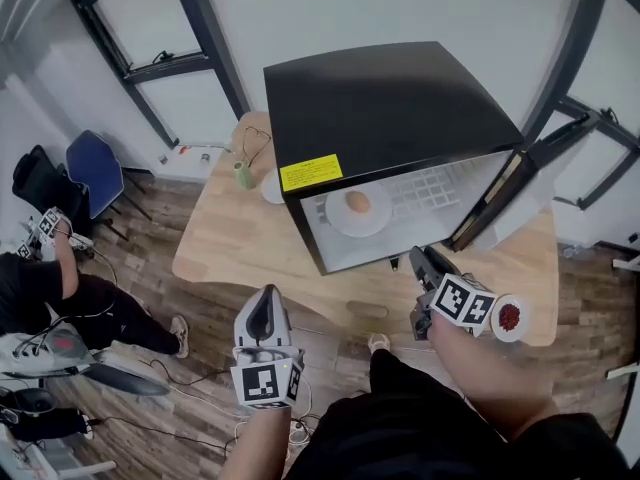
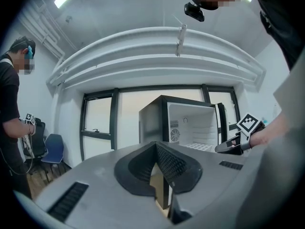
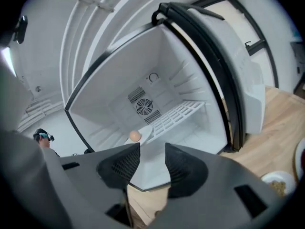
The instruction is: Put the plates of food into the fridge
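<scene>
The black mini fridge stands on the wooden table with its door swung open to the right. On its floor inside sits a white plate carrying a tan egg-shaped food. My right gripper is just in front of the fridge opening, jaws open and nothing between them. A small plate of red food rests on the table beside my right gripper. My left gripper hangs off the table's near edge; its pads meet at the tip, shut and empty.
Another white plate and a green object lie behind the fridge's left side. A plate of food sits on the table right of the door. A wire shelf lines the fridge interior. A person and a blue chair are at left.
</scene>
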{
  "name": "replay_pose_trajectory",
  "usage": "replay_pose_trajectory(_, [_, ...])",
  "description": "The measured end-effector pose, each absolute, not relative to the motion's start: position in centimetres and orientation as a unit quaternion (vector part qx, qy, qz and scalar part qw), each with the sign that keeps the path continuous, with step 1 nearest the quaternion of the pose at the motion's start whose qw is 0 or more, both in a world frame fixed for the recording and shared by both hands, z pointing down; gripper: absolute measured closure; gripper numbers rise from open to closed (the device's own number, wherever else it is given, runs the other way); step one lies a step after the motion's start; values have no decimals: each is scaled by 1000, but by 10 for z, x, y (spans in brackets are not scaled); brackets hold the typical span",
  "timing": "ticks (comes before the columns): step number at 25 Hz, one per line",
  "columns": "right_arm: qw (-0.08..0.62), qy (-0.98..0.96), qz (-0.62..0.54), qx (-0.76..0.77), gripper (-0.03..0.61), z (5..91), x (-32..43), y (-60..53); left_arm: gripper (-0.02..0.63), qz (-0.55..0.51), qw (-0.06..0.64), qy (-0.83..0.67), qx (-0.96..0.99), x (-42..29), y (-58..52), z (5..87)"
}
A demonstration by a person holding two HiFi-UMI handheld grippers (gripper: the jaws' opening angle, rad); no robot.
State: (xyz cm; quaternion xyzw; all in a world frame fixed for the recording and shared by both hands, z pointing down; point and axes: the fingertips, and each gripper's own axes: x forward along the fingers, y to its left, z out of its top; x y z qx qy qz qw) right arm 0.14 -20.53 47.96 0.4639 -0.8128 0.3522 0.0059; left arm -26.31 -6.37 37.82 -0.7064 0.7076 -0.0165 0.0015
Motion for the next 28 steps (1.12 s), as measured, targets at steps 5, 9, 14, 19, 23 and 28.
replay_pose_trajectory(5, [-66,-809,325,486,416,472,61,-170,609,-16,5,686,-728,-233,-50,381])
replay_pose_trajectory(9, [-89,-779,335,523,416,490,116,-137,609,-24,7,666,-745,-207,-40,386])
replay_pose_trajectory(14, [-92,-754,339,555,416,529,176,-91,609,-30,10,644,-765,-171,-32,395])
replay_pose_trajectory(19, [-101,-697,397,589,416,585,230,-42,609,-34,8,619,-784,-135,-31,410])
replay_pose_trajectory(23, [-130,-649,454,597,415,630,254,-20,609,-42,13,609,-792,-116,-29,418])
replay_pose_trajectory(28, [-151,-603,504,600,404,683,263,-12,609,-57,21,594,-802,-100,-30,423])
